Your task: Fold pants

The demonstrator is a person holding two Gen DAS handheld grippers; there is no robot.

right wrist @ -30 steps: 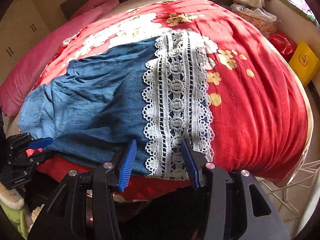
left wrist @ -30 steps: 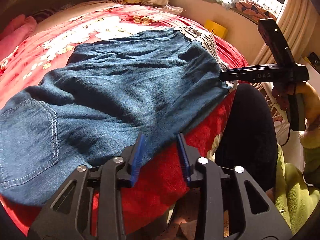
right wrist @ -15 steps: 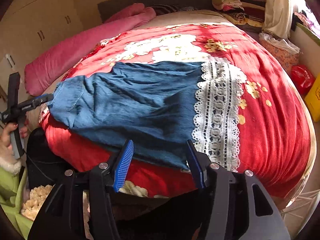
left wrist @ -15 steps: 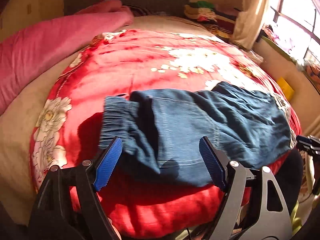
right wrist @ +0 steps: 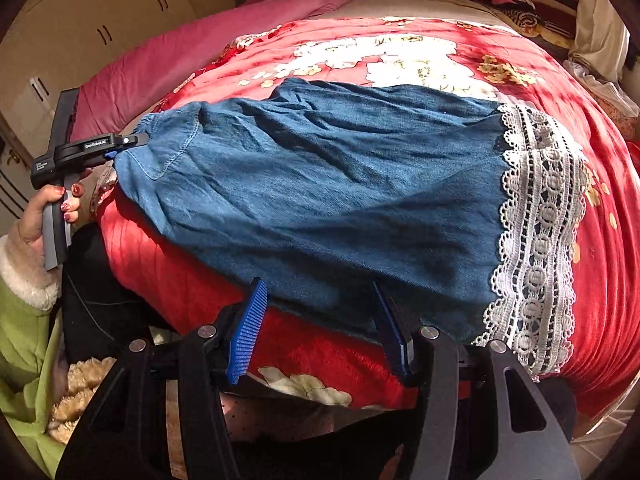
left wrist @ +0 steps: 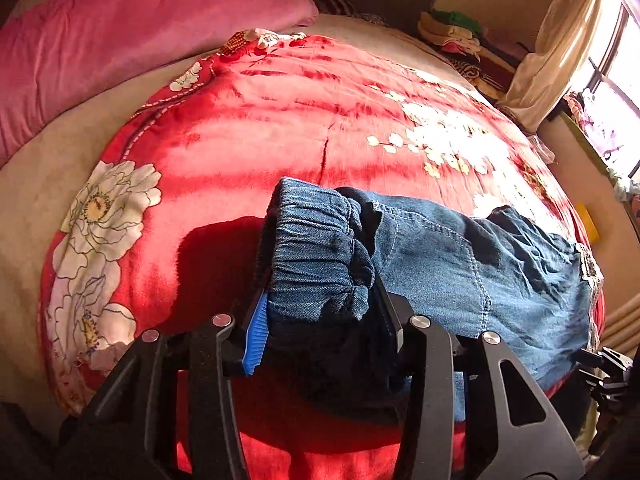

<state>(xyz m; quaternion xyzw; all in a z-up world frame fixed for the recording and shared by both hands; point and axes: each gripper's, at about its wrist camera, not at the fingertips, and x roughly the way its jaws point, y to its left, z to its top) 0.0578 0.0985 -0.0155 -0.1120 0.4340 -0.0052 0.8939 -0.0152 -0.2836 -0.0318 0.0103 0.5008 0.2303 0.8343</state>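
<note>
Blue denim pants (right wrist: pixel 340 184) with a white lace hem (right wrist: pixel 536 240) lie across the near edge of a red flowered bed cover (left wrist: pixel 280 120). My left gripper (left wrist: pixel 320 320) has the elastic waistband (left wrist: pixel 316 248) bunched between its blue pads, and the cloth fills the gap. It also shows in the right wrist view (right wrist: pixel 120 146) at the waist end, held by a hand. My right gripper (right wrist: pixel 320 328) is open, its pads either side of the pants' near edge around mid-leg, left of the lace.
A pink quilt (left wrist: pixel 120 40) lies along the bed's far left. Folded clothes (left wrist: pixel 460 36) are stacked at the far corner by a curtain and window. Wardrobe doors (right wrist: pixel 100 28) stand beyond the bed. The person's green sleeve (right wrist: pixel 24 340) is at the left.
My left gripper swung from mid-pants to the waistband, opened wide, then closed in on it. The right view pulled back and shifted left from the lace towards mid-leg.
</note>
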